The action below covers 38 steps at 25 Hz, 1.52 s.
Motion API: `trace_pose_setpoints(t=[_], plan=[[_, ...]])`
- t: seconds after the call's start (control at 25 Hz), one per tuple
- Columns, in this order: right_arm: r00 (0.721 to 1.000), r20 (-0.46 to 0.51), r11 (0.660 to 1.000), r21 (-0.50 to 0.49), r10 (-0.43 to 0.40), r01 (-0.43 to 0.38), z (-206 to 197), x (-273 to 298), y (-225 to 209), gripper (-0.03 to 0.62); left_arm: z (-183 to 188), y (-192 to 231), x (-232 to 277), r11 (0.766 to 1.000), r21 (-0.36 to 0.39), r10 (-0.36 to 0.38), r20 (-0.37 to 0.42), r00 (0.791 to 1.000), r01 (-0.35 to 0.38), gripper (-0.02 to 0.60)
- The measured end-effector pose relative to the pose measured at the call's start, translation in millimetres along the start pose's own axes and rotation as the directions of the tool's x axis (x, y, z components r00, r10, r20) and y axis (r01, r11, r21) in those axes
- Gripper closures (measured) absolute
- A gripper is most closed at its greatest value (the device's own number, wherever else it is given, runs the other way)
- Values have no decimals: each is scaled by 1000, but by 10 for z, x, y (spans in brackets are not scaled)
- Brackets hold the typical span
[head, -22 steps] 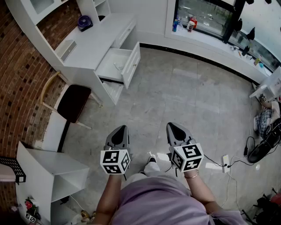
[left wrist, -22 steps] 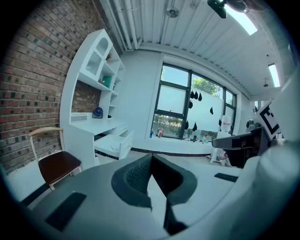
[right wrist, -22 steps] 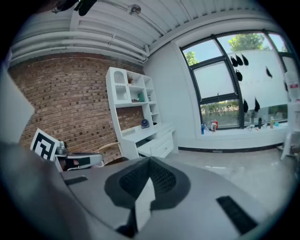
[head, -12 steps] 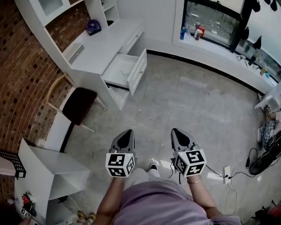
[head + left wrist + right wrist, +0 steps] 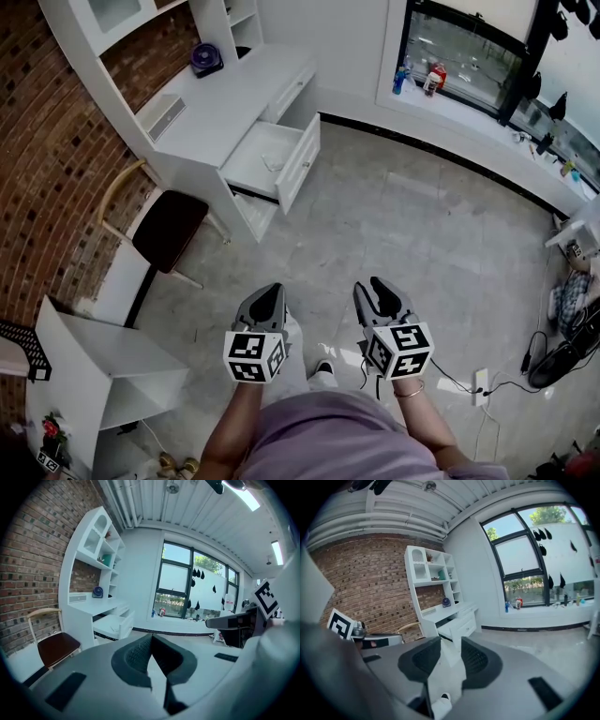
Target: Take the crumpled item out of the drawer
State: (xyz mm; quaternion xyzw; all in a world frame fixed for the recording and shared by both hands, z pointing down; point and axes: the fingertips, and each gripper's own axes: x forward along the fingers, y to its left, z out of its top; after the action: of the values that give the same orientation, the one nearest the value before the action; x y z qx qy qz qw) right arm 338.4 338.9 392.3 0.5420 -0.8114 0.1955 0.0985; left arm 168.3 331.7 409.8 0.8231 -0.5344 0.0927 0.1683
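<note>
Head view puts the white desk (image 5: 220,98) in the upper left of the frame, with its top drawer (image 5: 302,161) pulled open. Over the last second the desk and drawer have slid lower and toward the middle of the frame and grown slightly, so the person is evidently walking up to them. The crumpled item (image 5: 269,163), a small pale scrap, lies on the drawer floor, well apart from both grippers. I judge the task to be at the approach, with reach and grasp not yet begun. A dark-seated chair (image 5: 169,228) stands below the desk in the frame.

At lower centre the 2 grippers sit side by side close to the body, elbows bent, jaws pointing forward over the grey floor (image 5: 422,234). The left gripper (image 5: 269,290) has its pads meeting at the tips with nothing between them. The right gripper (image 5: 376,285) is partly spread and holds nothing; in its own view only floor and a shoe (image 5: 440,706) show through the gap, so it looks the readier of the 2 for the pick.
</note>
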Motion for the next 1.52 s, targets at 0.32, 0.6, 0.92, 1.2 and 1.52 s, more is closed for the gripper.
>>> trace_pose_setpoints(t=[0.32,0.6,0.92,1.2,1.52], plan=[[999,-35,999,-12,33,-33,165,720,53,411,164,520,488,1000,-5,0,-9,1000,0,581],[998,-44,999,-11,39,-40,454,1566,224,405,407,1206,948,1000,-21,4,-10,1000,-4,581],[997,-65,999,-9,31,-32,722,2395,449,407,695,1899,1399,999,-30,-19,8,1000,19,581],[997,-77,1000,-2,-3,3,906,2934,581,411,844,2355,1653,999,-27,-47,18,999,47,581],[994,-105,998,-69,-5,-3,1070,3370,632,411,821,2654,1873,998,-55,-38,0,999,38,581]])
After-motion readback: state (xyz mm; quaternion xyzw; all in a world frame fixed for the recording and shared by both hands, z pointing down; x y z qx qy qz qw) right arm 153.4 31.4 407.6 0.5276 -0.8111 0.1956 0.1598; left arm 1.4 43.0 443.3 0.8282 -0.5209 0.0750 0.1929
